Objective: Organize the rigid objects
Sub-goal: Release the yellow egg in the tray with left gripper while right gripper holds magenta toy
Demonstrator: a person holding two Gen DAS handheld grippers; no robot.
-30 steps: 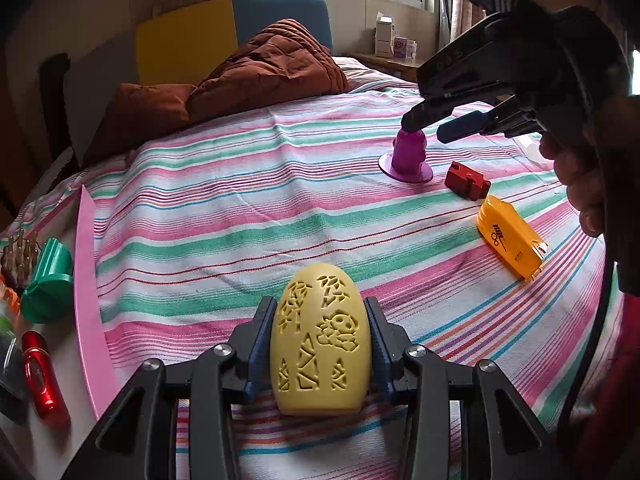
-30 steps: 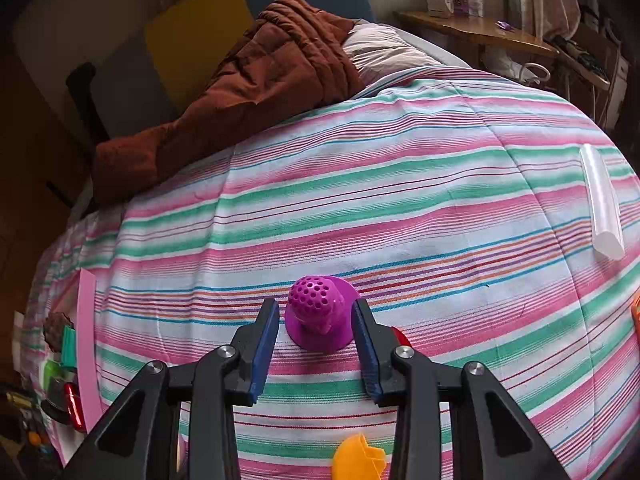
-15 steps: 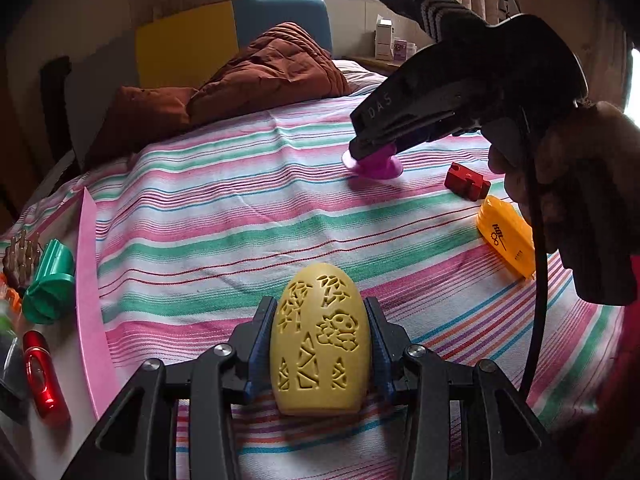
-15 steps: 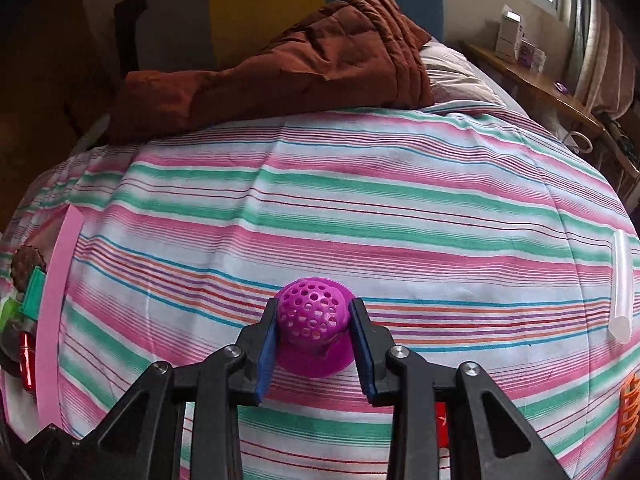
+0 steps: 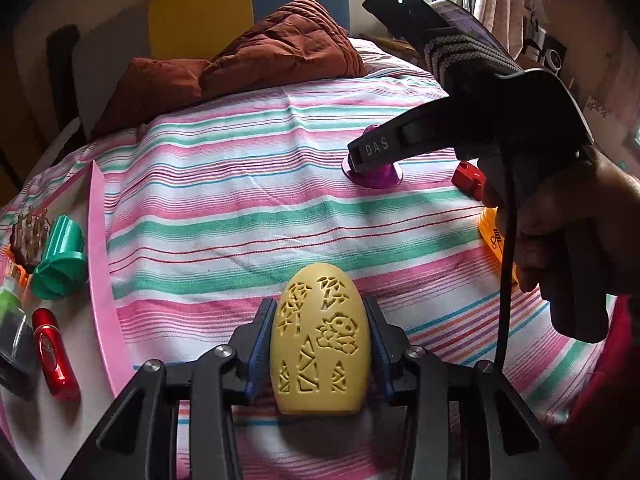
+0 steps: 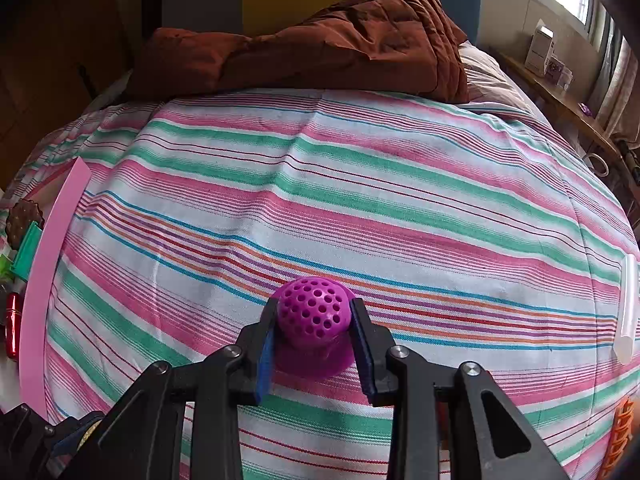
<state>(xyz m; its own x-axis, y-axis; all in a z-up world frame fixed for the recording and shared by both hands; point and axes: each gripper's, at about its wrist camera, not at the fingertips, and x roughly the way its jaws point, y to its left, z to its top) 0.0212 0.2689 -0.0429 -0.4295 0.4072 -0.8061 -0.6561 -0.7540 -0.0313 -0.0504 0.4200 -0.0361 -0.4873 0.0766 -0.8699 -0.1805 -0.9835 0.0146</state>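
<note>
My left gripper (image 5: 318, 344) is shut on a yellow egg-shaped carved object (image 5: 318, 340), held just above the striped bedspread (image 5: 224, 208) near its front edge. My right gripper (image 6: 314, 314) is shut on the perforated dome of a purple flanged object (image 6: 314, 312); its wide base shows below the fingers. In the left wrist view the right gripper's body hides most of that purple object (image 5: 374, 176), whose base sits at or just above the bedspread at the centre right.
A pink-rimmed tray (image 5: 100, 272) at the left holds a green cap (image 5: 60, 260), a brown spiky piece (image 5: 28, 236) and a red cylinder (image 5: 54, 354). A red block (image 5: 468, 180) and an orange object (image 5: 494, 236) lie at right. A clear tube (image 6: 626, 308) lies far right. A brown quilt (image 6: 320, 40) is behind.
My right gripper closed onto the purple object and has swung it leftward over the bed. My left gripper has kept its hold on the yellow egg without moving.
</note>
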